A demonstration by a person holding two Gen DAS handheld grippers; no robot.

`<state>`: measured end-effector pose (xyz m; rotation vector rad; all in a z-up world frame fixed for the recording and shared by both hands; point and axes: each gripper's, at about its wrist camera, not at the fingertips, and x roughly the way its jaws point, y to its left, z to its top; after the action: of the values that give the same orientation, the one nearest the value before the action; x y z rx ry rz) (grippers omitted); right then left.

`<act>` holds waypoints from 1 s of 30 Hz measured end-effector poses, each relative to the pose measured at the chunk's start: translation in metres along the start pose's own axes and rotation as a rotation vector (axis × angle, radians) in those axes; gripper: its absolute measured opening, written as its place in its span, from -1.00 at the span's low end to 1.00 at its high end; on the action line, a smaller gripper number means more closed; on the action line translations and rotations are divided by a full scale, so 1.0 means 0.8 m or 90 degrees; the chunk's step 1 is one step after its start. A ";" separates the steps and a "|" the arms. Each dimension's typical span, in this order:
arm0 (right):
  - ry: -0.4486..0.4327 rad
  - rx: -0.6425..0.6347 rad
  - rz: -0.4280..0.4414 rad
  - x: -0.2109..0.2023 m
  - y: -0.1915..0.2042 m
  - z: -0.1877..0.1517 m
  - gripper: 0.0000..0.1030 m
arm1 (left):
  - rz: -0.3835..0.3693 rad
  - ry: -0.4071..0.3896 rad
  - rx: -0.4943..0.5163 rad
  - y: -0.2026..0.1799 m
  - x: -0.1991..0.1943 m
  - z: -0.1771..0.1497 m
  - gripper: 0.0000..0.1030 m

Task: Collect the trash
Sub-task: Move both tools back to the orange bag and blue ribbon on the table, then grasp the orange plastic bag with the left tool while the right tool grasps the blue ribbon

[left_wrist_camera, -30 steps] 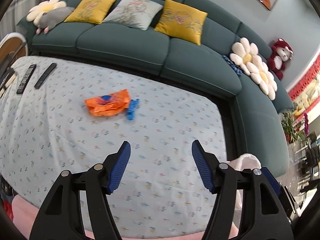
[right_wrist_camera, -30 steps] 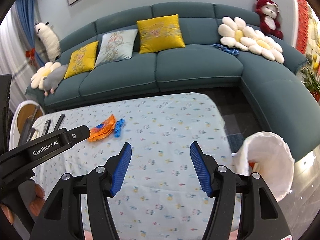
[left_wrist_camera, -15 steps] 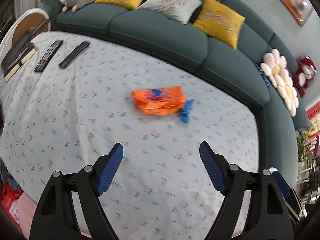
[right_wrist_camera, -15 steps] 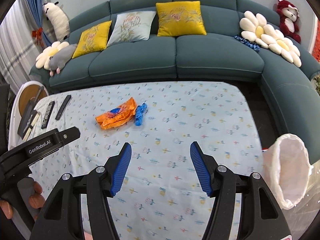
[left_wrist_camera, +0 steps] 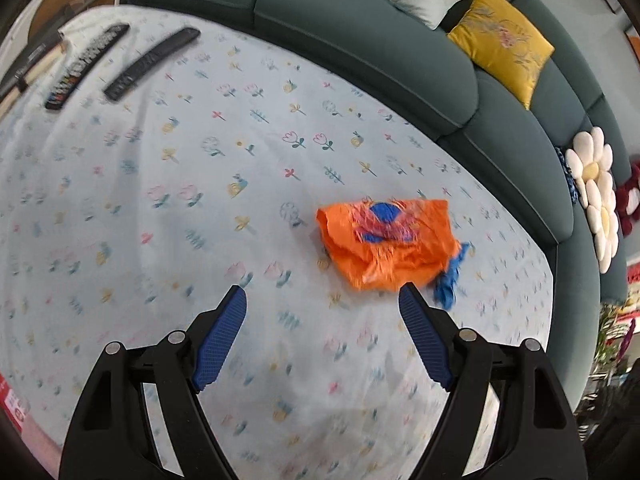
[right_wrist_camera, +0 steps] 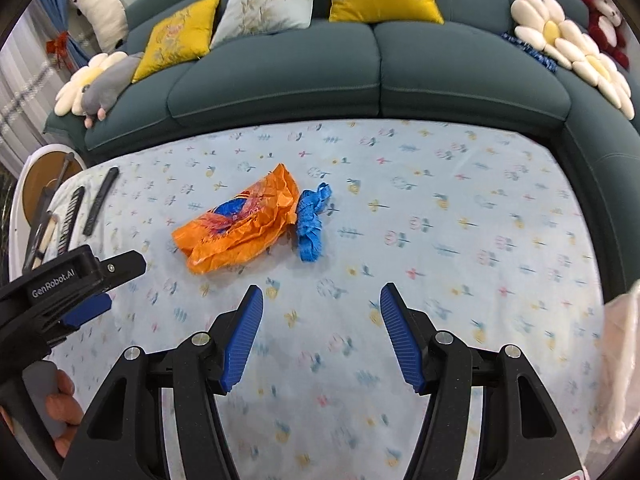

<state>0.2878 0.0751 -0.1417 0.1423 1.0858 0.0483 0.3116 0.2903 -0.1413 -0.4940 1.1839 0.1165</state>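
A crumpled orange plastic bag lies on the floral tablecloth. A crumpled blue scrap lies right beside it. My left gripper is open and empty, just short of the bag, its right fingertip near the bag's near edge. It also shows at the left of the right wrist view. My right gripper is open and empty above the cloth, short of the blue scrap. A white trash bag hangs at the table's right edge.
Two black remotes lie at the table's far left, next to a round side table. A teal sofa with cushions and plush toys wraps the far and right sides of the table.
Both grippers have moved forward and down toward the orange bag and blue scrap, which now look larger and closer. Both stay open.
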 end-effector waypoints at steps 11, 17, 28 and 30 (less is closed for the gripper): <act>0.049 0.035 0.006 0.098 0.002 0.035 0.03 | 0.001 0.056 -0.021 -0.014 0.086 0.033 0.35; 0.072 0.035 0.017 0.127 -0.003 0.030 -0.53 | 0.003 0.052 0.037 -0.034 0.095 0.025 -0.38; 0.057 0.044 0.032 0.091 -0.028 0.018 -0.71 | -0.002 0.024 0.095 -0.075 0.055 -0.001 -0.92; 0.043 0.050 0.030 0.073 -0.037 0.020 -0.71 | -0.009 0.014 0.101 -0.085 0.036 -0.003 -0.92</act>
<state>0.3285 0.0507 -0.1897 0.2385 1.1523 0.0537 0.3436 0.2244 -0.1472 -0.3654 1.2007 0.0044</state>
